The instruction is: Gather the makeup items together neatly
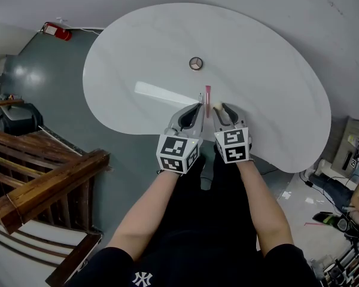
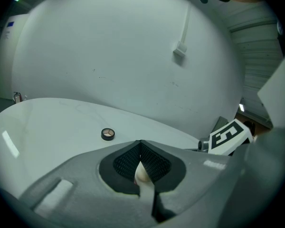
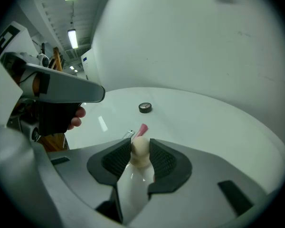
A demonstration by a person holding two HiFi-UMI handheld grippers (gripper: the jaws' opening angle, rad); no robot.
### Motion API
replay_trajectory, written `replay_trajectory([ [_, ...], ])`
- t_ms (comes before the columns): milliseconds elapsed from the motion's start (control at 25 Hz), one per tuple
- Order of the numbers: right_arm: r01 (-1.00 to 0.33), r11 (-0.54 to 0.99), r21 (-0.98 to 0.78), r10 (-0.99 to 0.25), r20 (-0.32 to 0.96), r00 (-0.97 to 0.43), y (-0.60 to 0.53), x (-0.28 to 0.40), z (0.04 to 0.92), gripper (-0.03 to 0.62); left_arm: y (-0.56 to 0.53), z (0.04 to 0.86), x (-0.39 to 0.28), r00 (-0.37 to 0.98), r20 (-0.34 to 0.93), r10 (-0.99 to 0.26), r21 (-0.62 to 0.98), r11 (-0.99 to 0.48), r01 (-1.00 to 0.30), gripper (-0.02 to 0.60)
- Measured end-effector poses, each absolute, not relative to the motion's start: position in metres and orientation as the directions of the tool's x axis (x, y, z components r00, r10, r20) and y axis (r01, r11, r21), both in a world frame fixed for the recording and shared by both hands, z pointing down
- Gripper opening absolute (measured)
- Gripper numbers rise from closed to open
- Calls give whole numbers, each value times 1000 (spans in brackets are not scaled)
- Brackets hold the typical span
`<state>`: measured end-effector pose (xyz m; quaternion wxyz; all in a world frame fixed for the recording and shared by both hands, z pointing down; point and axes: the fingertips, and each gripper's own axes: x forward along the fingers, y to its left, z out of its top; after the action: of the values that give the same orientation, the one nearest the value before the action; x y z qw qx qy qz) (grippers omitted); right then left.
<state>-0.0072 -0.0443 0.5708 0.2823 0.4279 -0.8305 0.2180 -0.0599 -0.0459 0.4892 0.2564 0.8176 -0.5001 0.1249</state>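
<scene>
My right gripper pinches a cream-topped makeup item by its rounded top, a pad on either side, over the near edge of the white table. It looks light. The top is likely soft and squashy and the glossy body slippery, so grip just under the top, gently. Pink tube lies just ahead, round compact further out. Left gripper is nearly closed on a pale piece, maybe a similar item; view too tight to say.
</scene>
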Motion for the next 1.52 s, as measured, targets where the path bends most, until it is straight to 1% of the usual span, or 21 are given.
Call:
replay_trajectory([
  [280,-841,531,-102,-583,677,-449,-36,-7,569,152,-42,481,-62,484,442,-755,296,-386,-873,9],
  [600,-856,510,-84,-610,667,-429,-31,-9,551,153,-37,472,-70,509,421,-751,307,-411,-859,9],
  [1040,-871,484,-77,-654,630,-419,-42,-12,506,152,-42,459,-74,551,392,-737,312,-457,-833,9],
  [1280,-838,539,-82,-619,637,-460,-63,-18,501,152,-57,461,-67,539,407,-737,290,-456,-842,9],
  [1520,-764,636,-107,-528,662,-532,-99,-27,509,160,-83,472,-76,467,446,-763,281,-376,-883,9],
])
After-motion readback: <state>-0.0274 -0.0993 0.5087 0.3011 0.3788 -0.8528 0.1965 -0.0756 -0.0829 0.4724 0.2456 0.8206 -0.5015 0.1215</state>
